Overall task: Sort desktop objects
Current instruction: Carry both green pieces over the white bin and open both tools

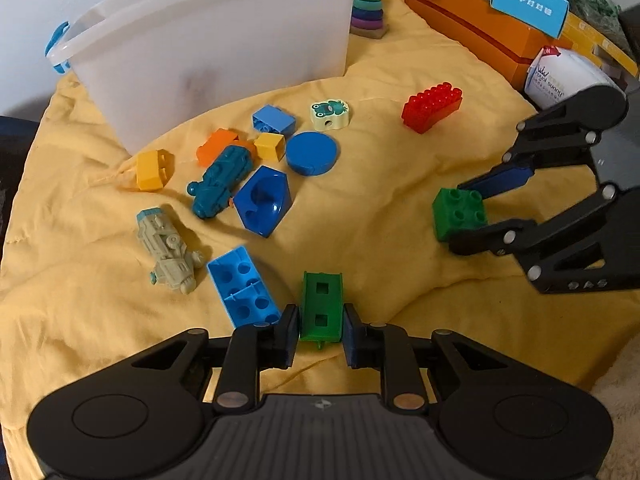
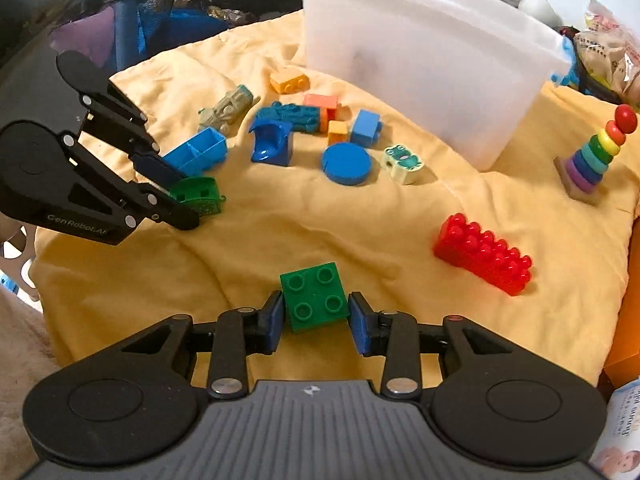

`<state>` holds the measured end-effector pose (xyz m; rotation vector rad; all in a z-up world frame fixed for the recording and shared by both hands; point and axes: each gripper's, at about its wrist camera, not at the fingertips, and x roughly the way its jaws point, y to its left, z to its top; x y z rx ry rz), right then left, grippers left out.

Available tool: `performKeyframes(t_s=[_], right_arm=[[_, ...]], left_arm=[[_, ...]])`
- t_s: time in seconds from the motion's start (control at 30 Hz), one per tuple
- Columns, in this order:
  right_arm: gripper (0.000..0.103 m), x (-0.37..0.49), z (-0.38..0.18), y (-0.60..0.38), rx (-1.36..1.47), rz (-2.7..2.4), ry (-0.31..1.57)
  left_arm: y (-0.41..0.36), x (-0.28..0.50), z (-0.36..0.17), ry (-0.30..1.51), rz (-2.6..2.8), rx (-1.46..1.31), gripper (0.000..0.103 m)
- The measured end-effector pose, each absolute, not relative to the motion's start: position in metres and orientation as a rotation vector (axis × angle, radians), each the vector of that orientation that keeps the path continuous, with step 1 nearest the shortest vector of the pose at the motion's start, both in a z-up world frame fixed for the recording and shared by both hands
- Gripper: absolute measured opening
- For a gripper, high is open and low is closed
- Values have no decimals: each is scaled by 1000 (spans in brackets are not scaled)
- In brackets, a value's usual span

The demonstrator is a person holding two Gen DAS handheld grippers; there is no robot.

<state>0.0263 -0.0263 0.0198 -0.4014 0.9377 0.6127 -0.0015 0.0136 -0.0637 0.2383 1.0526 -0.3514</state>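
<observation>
On the yellow cloth [image 1: 360, 208] my left gripper [image 1: 321, 320] is shut on a green toy cart [image 1: 321, 300], its blue pads pressing both long sides. The right wrist view shows that gripper [image 2: 180, 196] at the left, with the green cart [image 2: 198, 194] at its tips. My right gripper [image 2: 316, 312] is shut on a green four-stud brick [image 2: 314, 296], which rests on the cloth. In the left wrist view this gripper [image 1: 468, 216] comes in from the right around the green brick [image 1: 458, 208]. A white translucent bin [image 1: 220, 60] stands at the back.
Loose toys lie before the bin: a light blue brick [image 1: 242, 286], a grey train [image 1: 170, 250], a teal train [image 1: 222, 182], a blue disc [image 1: 311, 153], a frog block [image 1: 330, 114] and a red brick [image 1: 432, 106]. A ring stacker [image 1: 370, 4] and an orange box [image 1: 460, 20] stand behind.
</observation>
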Motion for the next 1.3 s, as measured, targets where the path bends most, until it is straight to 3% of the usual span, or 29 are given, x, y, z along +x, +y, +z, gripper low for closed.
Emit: performKeyframes(t_s=[0.23,0.73,0.97,1.23,1.3], right_arm=[[38,29,30,-28,-397,583,920],[38,117,149,-9,-368,451,655],[38,166,167,5,-354,402,618],[38,212,127,4,-261,303,723],[39,215,121,3,-252,294,741]], left_arm=[[19,-1,-22,951,-335,229,24],[47,92,108,639,-232,253,24],[53,154,97,664,-144,223,24],[45,190,52,758,-113,214,26],[45,190,50,770,-107,210,38]])
